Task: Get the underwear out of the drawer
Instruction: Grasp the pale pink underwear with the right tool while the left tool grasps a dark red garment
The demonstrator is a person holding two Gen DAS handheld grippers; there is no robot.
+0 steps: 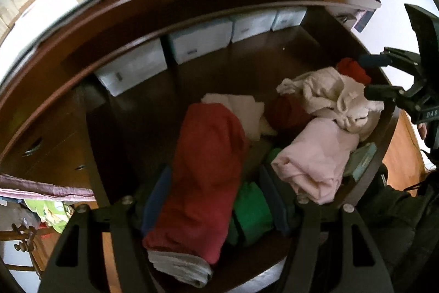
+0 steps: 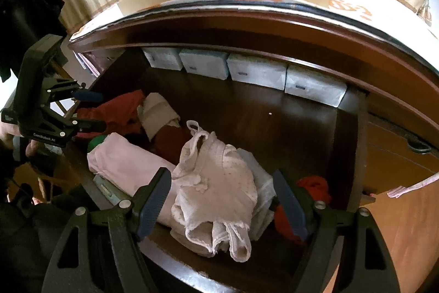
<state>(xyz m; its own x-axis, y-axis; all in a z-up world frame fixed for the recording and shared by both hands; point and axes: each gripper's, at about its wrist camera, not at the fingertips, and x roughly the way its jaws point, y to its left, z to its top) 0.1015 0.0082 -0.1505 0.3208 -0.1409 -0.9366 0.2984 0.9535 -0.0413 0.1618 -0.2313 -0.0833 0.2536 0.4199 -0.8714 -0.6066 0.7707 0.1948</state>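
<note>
Below, both hand-held grippers (image 1: 216, 199) (image 2: 222, 199) gape over underwear (image 2: 216, 188).

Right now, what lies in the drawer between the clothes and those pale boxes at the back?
Nothing: the right wrist view shows bare dark drawer floor between the white underwear and pale boxes.

drawer (image 2: 274, 111): dark wood, polished, faintly glossy floor
dresser top edge (image 2: 247, 26): reddish-brown wood, smooth
white underwear (image 2: 219, 183): soft thin cloth, crumpled, with a fine dotted weave (frilled edging)
red roll (image 1: 203, 172): matt cloth, slightly fuzzy
pink fold (image 1: 315, 158): smooth matt cloth
boxes at far wall (image 2: 258, 73): pale, paper-like, matt
right gripper (image 2: 222, 206): black matt plastic, blue textured pads, metal screws
</note>
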